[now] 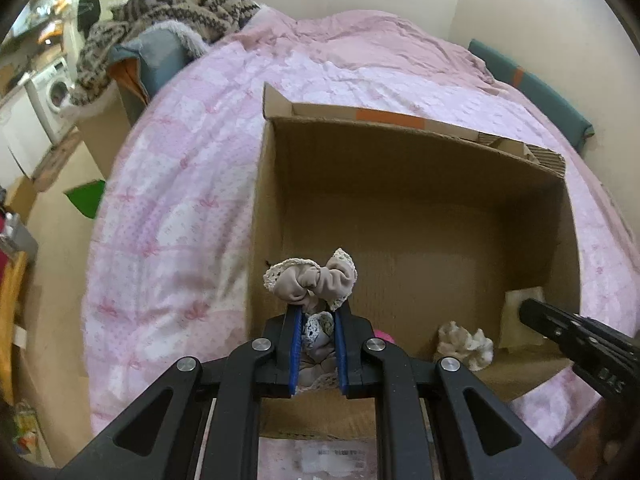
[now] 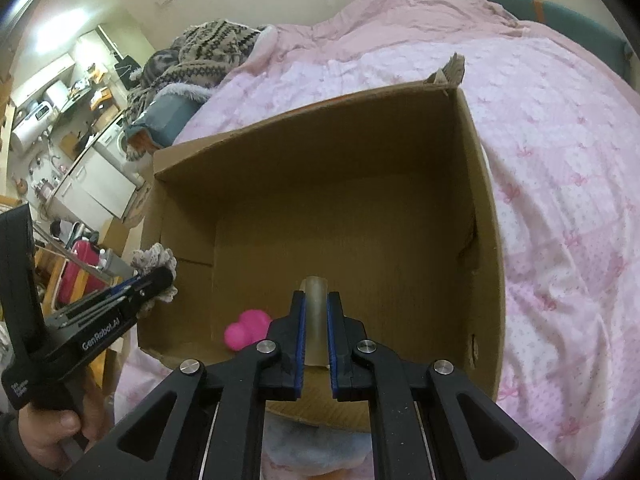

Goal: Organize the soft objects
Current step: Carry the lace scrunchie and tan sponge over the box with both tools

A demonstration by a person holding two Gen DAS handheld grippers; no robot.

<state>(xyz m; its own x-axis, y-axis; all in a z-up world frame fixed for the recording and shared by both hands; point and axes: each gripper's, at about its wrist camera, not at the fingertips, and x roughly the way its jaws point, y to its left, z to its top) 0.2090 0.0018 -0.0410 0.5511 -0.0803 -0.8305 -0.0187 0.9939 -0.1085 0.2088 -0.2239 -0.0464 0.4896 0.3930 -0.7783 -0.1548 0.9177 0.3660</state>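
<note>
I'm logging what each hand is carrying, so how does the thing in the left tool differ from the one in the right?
The left tool grips a beige scrunchie with lace trim, ruffled and bunched; the right tool grips a pale translucent block, smooth and plain. The scrunchie bulges past the tips; the block stays narrow. Both hang over the cardboard box.

Beige lace-trimmed scrunchie [image 1: 310,278] above open cardboard box [image 1: 404,216] – pink ball [image 2: 245,329], white fluffy piece [image 1: 466,342] inside
</note>
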